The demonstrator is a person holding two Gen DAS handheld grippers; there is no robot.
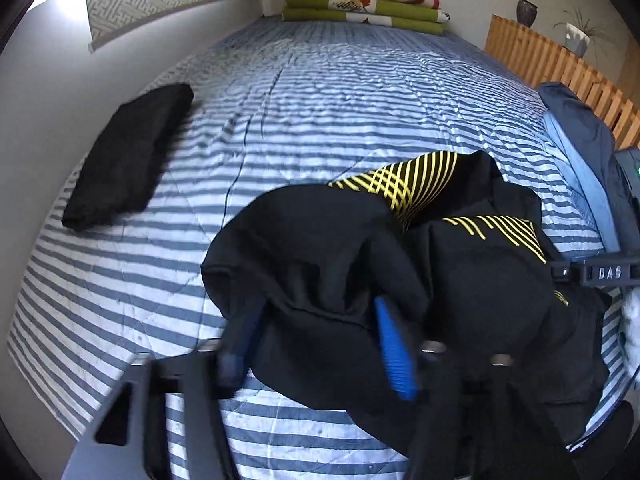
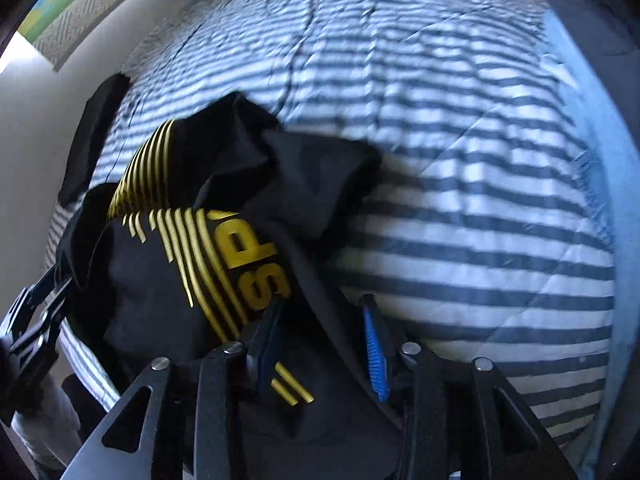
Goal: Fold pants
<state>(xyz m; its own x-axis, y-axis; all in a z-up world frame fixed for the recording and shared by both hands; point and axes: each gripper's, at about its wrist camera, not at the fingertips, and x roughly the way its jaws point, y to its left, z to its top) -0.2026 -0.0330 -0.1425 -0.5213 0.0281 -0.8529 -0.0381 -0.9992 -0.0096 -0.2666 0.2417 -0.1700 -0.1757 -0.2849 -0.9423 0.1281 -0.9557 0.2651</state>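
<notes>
Black pants [image 1: 320, 240] with yellow stripes hang bunched and crumpled just above the striped bed cover [image 1: 320, 92]. My left gripper [image 1: 316, 344] is shut on a thick fold of them, black cloth filling the gap between its blue pads [image 1: 394, 348]. In the right wrist view the pants [image 2: 160, 280] show yellow lettering, and my right gripper [image 2: 320, 348] is shut on another fold, cloth running between its pads [image 2: 374, 352]. The two grippers are close together, left one at the pants' left side. The waistband and legs cannot be told apart.
A folded black garment [image 1: 128, 156] lies at the bed's left side by the wall. Folded blankets [image 1: 360, 4] are stacked at the far end. Blue garments [image 1: 580, 140] are piled on the right edge beside a wooden slatted rail [image 1: 540, 60].
</notes>
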